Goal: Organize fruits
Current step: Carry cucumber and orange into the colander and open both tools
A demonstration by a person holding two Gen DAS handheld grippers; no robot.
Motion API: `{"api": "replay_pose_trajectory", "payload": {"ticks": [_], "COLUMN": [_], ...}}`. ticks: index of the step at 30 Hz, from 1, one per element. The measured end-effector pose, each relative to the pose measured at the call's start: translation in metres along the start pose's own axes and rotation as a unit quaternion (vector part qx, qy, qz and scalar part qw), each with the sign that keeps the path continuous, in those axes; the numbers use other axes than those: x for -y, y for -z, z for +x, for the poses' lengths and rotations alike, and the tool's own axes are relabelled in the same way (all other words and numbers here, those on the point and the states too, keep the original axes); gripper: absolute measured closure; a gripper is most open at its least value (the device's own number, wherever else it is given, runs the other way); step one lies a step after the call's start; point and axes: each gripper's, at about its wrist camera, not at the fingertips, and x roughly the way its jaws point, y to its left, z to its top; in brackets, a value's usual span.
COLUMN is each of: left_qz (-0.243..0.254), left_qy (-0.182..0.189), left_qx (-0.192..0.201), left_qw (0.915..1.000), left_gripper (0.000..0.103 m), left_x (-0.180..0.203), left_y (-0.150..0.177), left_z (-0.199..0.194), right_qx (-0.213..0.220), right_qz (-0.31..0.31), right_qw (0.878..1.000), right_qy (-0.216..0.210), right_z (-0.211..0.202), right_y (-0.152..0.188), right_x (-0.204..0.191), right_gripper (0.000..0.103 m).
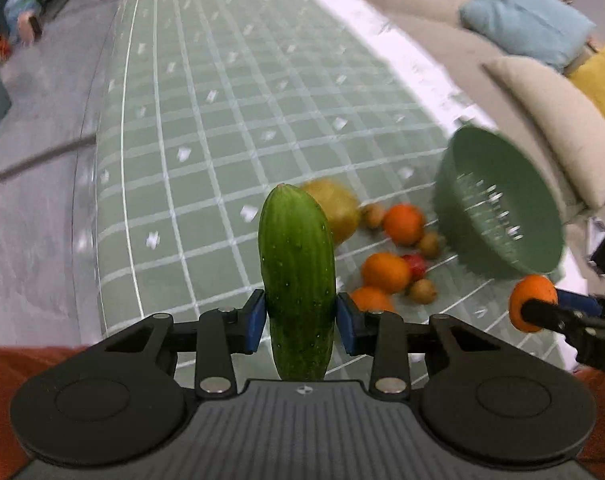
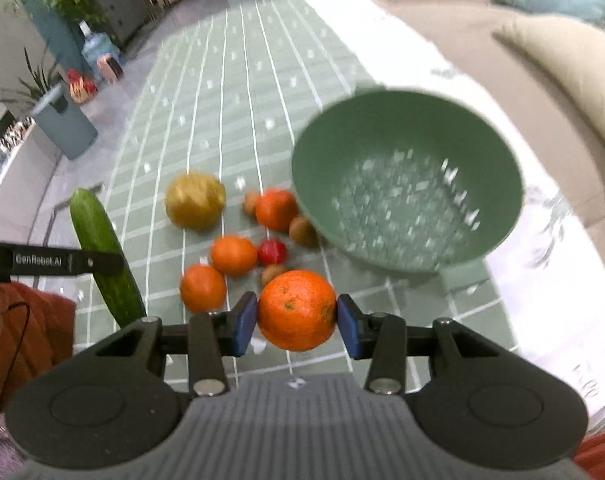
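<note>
My left gripper [image 1: 298,314] is shut on a green cucumber [image 1: 297,276], held upright above the table; it also shows in the right wrist view [image 2: 102,252]. My right gripper [image 2: 297,318] is shut on an orange [image 2: 296,310], seen from the left wrist view at the right [image 1: 532,302]. A green colander [image 2: 406,176] stands empty to the right front [image 1: 502,204]. On the cloth lie a yellow fruit [image 2: 195,200], three oranges [image 2: 233,255], a small red fruit [image 2: 272,251] and small brown fruits [image 2: 302,231].
The table carries a green checked cloth [image 1: 206,128]. A beige sofa with cushions [image 1: 550,120] runs along the right side. The floor [image 1: 34,200] lies to the left, with a bin [image 2: 64,124] and plants beyond.
</note>
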Motion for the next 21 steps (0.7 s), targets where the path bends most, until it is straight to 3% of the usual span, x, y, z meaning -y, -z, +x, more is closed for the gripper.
{"api": "replay_pose_trajectory", "payload": {"ticks": [5,11,16,21], "left_qz": [0.047,0.108,0.126,0.140], "left_qy": [0.041,0.106,0.148,0.143], "left_qx": [0.046,0.076,0.047,0.015], "left_qw": [0.9970,0.9855,0.9798,0.9796], "left_gripper": [0.061,0.061,0.061,0.061], "left_x": [0.042,0.112,0.162,0.187], "left_y": [-0.028,-0.067,-0.090,-0.098], "left_z": [-0.032,-0.040,-0.008,0.033], "right_qx": [0.046,0.064,0.043,0.019], "right_qz": [-0.019,-0.039,-0.057,-0.078], "right_qw": [0.999,0.997,0.996,0.995], "right_qy": [0.001,0.036,0.061,0.061], "right_z": [-0.034,-0.047,-0.033,-0.008], "right_y": [-0.020,-0.050,-0.067,-0.072], "right_x": [0.010,0.040,0.067,0.088], "right_gripper": [0.063,0.063,0.063,0.063]}}
